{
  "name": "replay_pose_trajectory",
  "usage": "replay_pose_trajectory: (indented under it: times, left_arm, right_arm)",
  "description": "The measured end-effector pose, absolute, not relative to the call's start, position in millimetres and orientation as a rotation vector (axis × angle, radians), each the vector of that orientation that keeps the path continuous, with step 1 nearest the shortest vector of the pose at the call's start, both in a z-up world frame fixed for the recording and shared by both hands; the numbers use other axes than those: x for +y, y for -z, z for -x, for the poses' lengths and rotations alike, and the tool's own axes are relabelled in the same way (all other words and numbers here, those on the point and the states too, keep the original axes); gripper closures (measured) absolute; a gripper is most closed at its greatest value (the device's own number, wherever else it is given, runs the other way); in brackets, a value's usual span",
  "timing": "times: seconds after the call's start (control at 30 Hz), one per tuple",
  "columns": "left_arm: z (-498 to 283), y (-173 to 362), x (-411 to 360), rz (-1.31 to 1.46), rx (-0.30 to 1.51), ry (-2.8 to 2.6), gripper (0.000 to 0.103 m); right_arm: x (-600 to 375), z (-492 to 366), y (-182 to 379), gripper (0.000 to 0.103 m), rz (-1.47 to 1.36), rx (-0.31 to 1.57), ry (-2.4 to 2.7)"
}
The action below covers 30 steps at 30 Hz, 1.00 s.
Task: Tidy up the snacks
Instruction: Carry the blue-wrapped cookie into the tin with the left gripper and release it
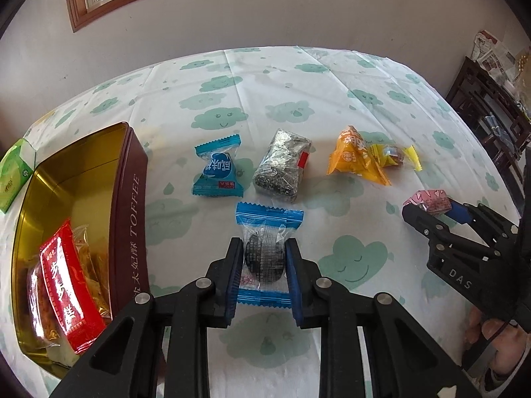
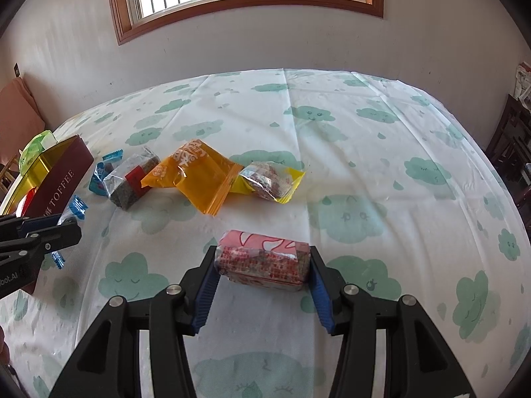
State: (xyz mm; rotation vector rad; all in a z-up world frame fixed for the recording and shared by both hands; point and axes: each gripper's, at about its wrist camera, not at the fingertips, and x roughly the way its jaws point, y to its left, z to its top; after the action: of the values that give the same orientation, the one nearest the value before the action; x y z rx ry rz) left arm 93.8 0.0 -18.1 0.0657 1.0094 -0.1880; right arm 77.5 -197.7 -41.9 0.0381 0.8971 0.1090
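Snacks in wrappers lie on a table under a cloud-print cloth (image 2: 365, 152). Left gripper (image 1: 264, 258) is clamped on a clear packet with blue ends (image 1: 265, 248), its blue pads pressing both sides of the dark round biscuit inside. Right gripper (image 2: 262, 275) grips a pink-and-red wrapped block (image 2: 262, 262) by its two ends, jaws partly apart to the block's width. Beyond these, in a loose row, lie a blue candy packet (image 1: 217, 172), a speckled grey bar with a red label (image 1: 282, 165), an orange pouch (image 1: 355, 159) and, touching it, a small yellow packet (image 1: 395, 156). At the left stands an open maroon tin lettered TOFFEE (image 1: 127, 219), gold inside, holding a red packet (image 1: 69, 285) and other wrapped pieces. A green box (image 1: 13, 172) sits just behind the tin.
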Motion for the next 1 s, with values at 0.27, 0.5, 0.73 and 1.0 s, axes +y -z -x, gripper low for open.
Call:
replay_pose_trajectory:
  times: [0.27, 0.5, 0.73, 1.0]
  left_arm:
    - [-77, -6, 13, -0.036, 0.972, 0.187, 0.081]
    - [-66, -24, 37, -0.032, 0.935, 0.153, 0.081]
    - [-62, -27, 79, -0.019, 0.938, 0.066, 0.081]
    - [-57, -20, 132, 0.016, 0.954, -0.052, 0.081]
  right_arm:
    - [-196, -78, 42, 0.051, -0.022, 0.898, -0.101]
    - [-196, -78, 42, 0.051, -0.019, 0.899, -0.098]
    - [-196, -78, 42, 0.051, -0.018, 0.899, -0.098]
    - [-195, -78, 42, 0.051, -0.013, 0.900, -0.093]
